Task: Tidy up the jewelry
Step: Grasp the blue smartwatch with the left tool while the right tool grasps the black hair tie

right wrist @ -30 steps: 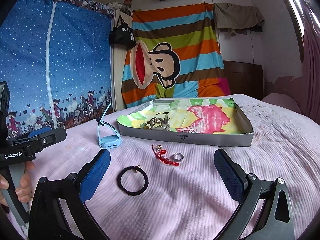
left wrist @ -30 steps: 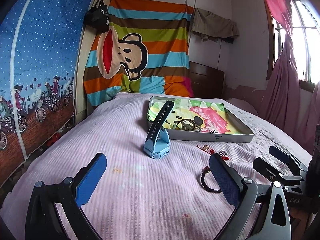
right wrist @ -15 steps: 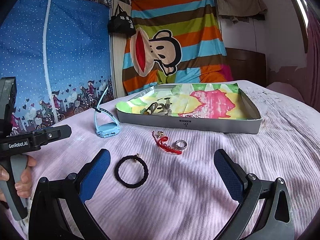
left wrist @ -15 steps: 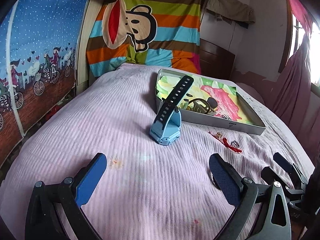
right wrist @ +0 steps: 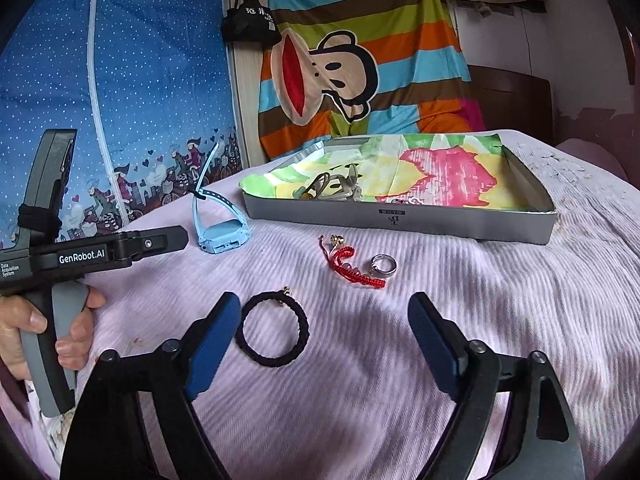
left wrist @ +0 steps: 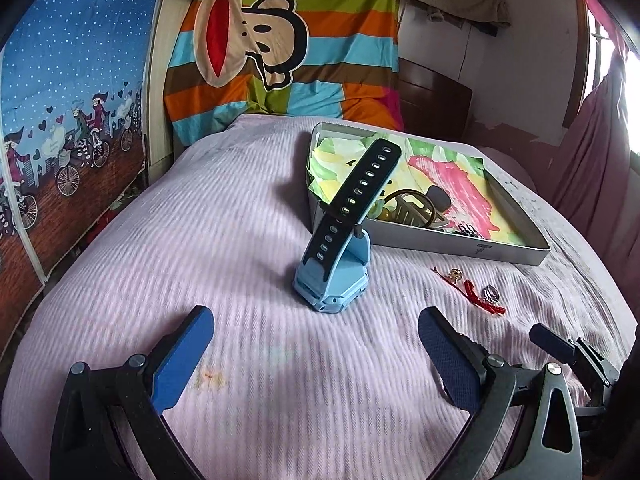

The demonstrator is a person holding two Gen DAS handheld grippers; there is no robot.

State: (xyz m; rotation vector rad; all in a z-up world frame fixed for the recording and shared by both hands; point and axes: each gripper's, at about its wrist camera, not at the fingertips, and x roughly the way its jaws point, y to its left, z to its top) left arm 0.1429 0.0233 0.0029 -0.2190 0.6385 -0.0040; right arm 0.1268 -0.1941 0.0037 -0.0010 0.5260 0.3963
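Note:
A light blue watch (left wrist: 334,276) with a dark strap stands on the pink bedspread, just ahead of my open, empty left gripper (left wrist: 316,344); it also shows in the right wrist view (right wrist: 222,236). My right gripper (right wrist: 324,328) is open and empty, low over a black braided bracelet (right wrist: 274,330) lying just inside its left finger. A red cord bracelet (right wrist: 352,268) and a silver ring (right wrist: 383,266) lie beyond it. A grey tray (right wrist: 400,222) lined with colourful paper holds several pieces of jewelry (right wrist: 332,190). The red cord (left wrist: 472,292) and the ring (left wrist: 491,293) show right of the watch.
The left gripper's handle (right wrist: 60,264) and the hand holding it are at the left in the right wrist view. The right gripper's body (left wrist: 576,356) shows at the lower right in the left wrist view. A striped monkey blanket (left wrist: 280,48) hangs behind the bed.
My left gripper has moved forward and closer to the watch. My right gripper has moved forward and down over the black bracelet, which now lies between its fingers.

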